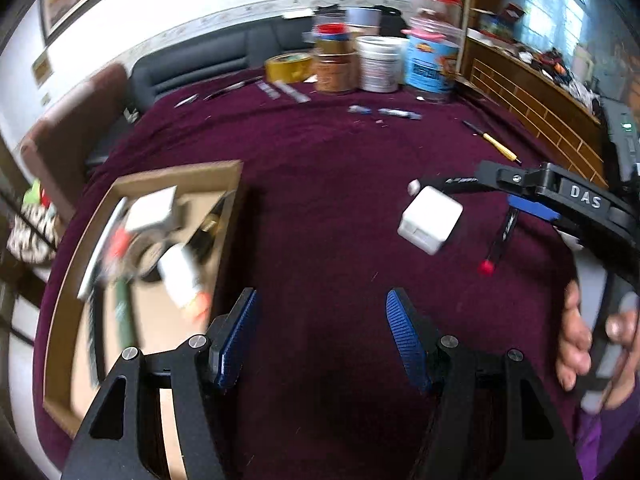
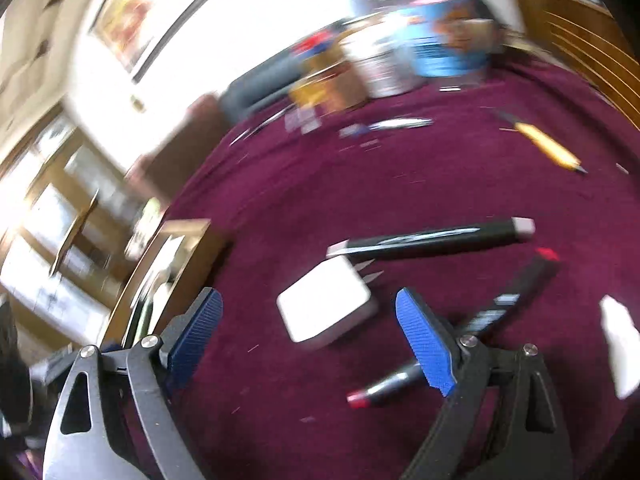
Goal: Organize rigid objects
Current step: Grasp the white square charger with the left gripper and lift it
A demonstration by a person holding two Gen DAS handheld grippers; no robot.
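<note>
A white charger cube lies on the maroon tablecloth, with its prongs showing in the right wrist view. Beside it lie a black marker with a grey cap and a black marker with red ends, the latter also in the left wrist view. My left gripper is open and empty over bare cloth. My right gripper is open, with its fingers on either side of the charger just above it; it also shows in the left wrist view. A cardboard box at the left holds several items.
Jars, tubs and a tape roll stand at the table's far edge. A yellow-handled tool lies at the far right, and small pens and bits in the middle back. A white scrap lies at the right. A sofa is behind.
</note>
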